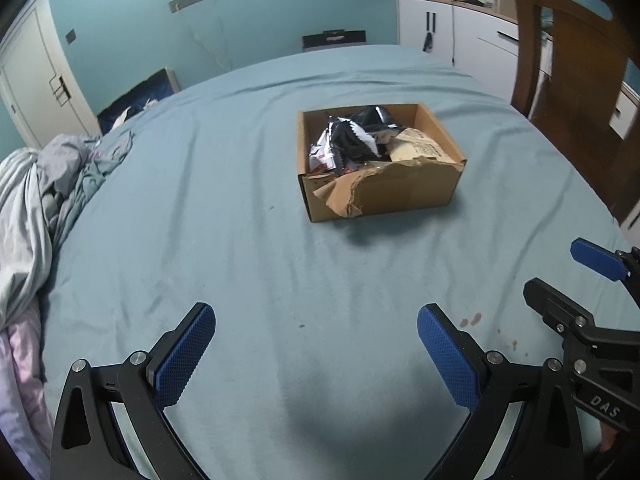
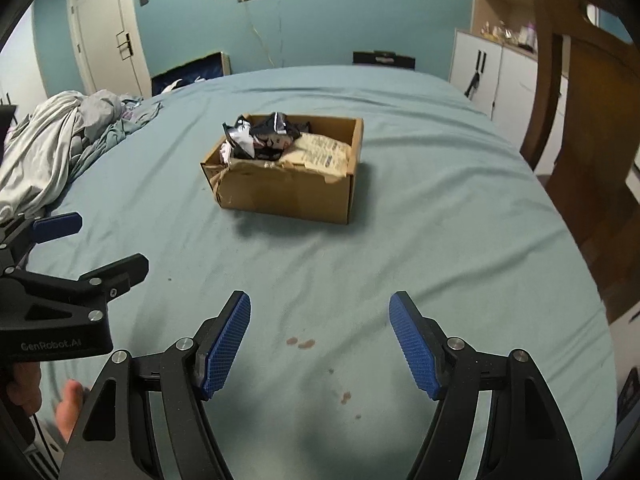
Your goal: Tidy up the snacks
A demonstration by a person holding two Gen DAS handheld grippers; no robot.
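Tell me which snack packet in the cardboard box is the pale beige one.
The flat beige packet with dark printed text, lying at the right side of the cardboard box. The other snack packets, crumpled at the left, are black, white and silvery.

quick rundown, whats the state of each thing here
cardboard box: open, near wall torn
snack packets: piled inside the box
tan packet: lying in the box
left gripper: open, empty
right gripper: open, empty
bedding: crumpled in a heap
door: shut

black hand-held gripper (image 1: 316, 344) frames, blue textured pads (image 2: 226, 346), silver screws, white "genrobot.ai" lettering, bare fingers (image 2: 70, 408)
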